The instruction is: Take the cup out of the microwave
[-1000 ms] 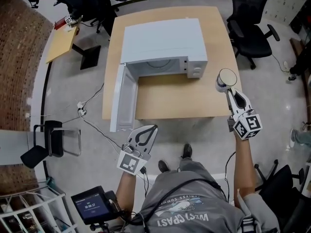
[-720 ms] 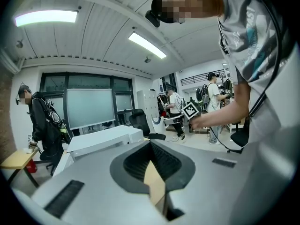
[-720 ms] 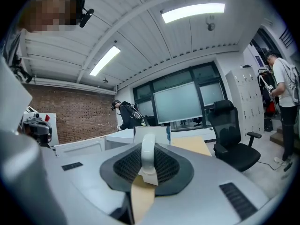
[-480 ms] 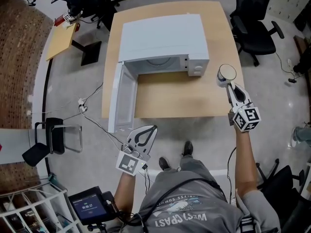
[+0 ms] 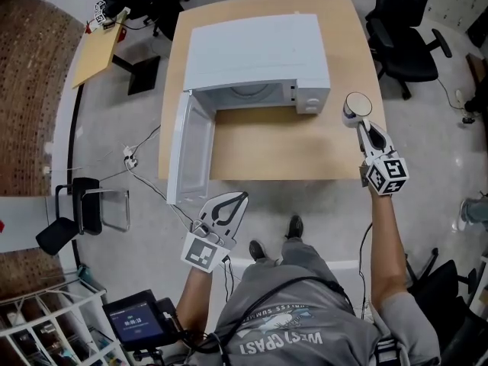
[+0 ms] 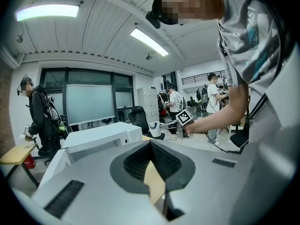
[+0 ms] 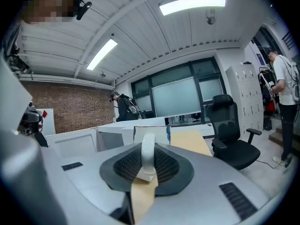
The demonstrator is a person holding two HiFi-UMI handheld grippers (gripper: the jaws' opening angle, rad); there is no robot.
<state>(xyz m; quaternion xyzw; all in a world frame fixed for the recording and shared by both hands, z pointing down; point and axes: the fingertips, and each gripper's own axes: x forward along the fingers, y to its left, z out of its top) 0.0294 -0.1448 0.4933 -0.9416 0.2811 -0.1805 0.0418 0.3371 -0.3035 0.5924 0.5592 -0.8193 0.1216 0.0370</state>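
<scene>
The white microwave (image 5: 259, 52) stands on the wooden table (image 5: 290, 147) with its door (image 5: 189, 149) swung open to the left. Its cavity looks empty from above. My right gripper (image 5: 360, 122) is shut on the handle of the white cup (image 5: 357, 107), holding it upright over the table's right part, just right of the microwave's control panel. In the right gripper view the cup's handle (image 7: 148, 156) sits between the jaws of the right gripper (image 7: 147, 149). My left gripper (image 5: 238, 198) hangs in front of the table's near edge, jaws together, empty. The left gripper view also shows the cup (image 6: 154, 128).
Black office chairs (image 5: 404, 29) stand right of the table. A small wooden desk (image 5: 99, 56) is at the back left. Cables (image 5: 145, 174) and a folding chair (image 5: 76, 216) lie on the floor at the left, near the open door.
The right gripper has carried the cup lower and a little farther back along the table's right side, toward the microwave's corner. The left gripper has stayed in place.
</scene>
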